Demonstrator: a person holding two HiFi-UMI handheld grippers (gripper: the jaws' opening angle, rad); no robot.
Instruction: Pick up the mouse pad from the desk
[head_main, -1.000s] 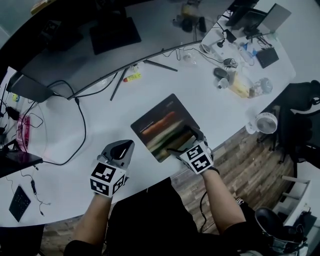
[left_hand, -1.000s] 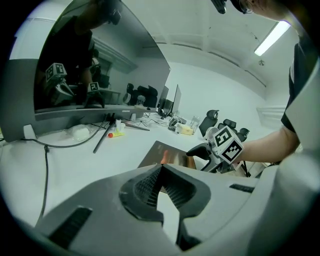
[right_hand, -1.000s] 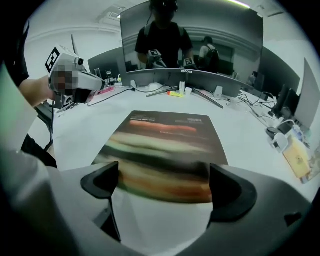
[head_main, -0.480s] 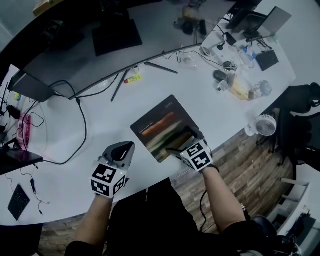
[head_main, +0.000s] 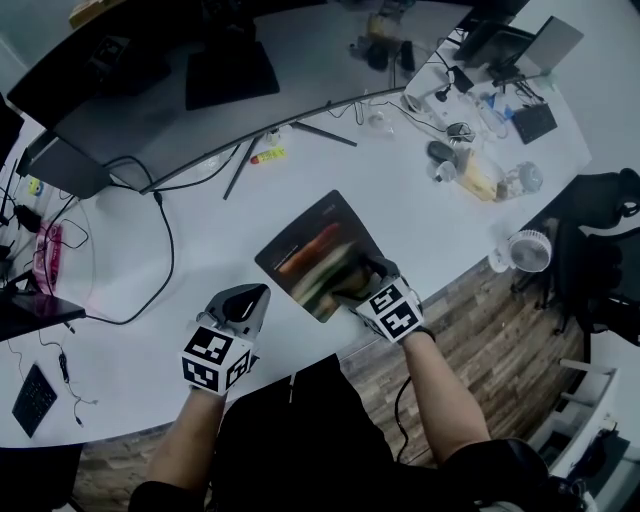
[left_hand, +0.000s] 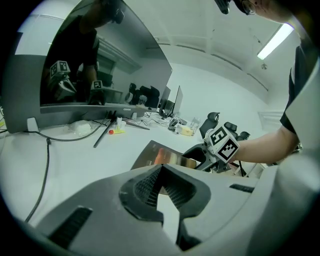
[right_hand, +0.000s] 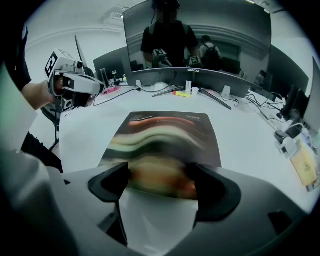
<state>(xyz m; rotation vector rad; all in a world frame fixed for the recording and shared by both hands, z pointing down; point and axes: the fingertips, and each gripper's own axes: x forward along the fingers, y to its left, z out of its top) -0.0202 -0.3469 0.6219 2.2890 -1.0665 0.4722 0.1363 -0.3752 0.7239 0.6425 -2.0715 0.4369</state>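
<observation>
At the far left, a thin black cable (head_main: 168, 262) loops over the white curved desk (head_main: 220, 232). From that loop across to the pad, the desktop is bare. The left gripper (head_main: 255, 292) is over this clear stretch, close to the desk's front edge. Its ribbed tips are pressed together on nothing (left_hand: 160, 169).

Behind it, the wide curved dark monitor (head_main: 130, 110) closes off the far side. The monitor's thin stand legs and a small yellow marker (head_main: 265, 155) lie at the back of the open area.

The dark rectangular mouse pad (head_main: 312, 248) lies slantwise in the middle of the desk, with bare white surface on every side. Its near corner is just beside the desk's front edge. It is well clear of the monitor legs behind and of the clutter further right.

The right gripper (head_main: 368, 272) is at the pad's near right end. Its jaws are wide apart and closing, with the pad's near edge between them (right_hand: 159, 182). The view does not show them pinching it.

Past the desk's right rim are a wood-plank floor (head_main: 480, 330) and a small round white fan (head_main: 533, 247).

The pad's face carries wavy bands of orange-red, cream and green on black (right_hand: 165, 135). There is small pale print at the far edge, and the near part is blurred.
</observation>
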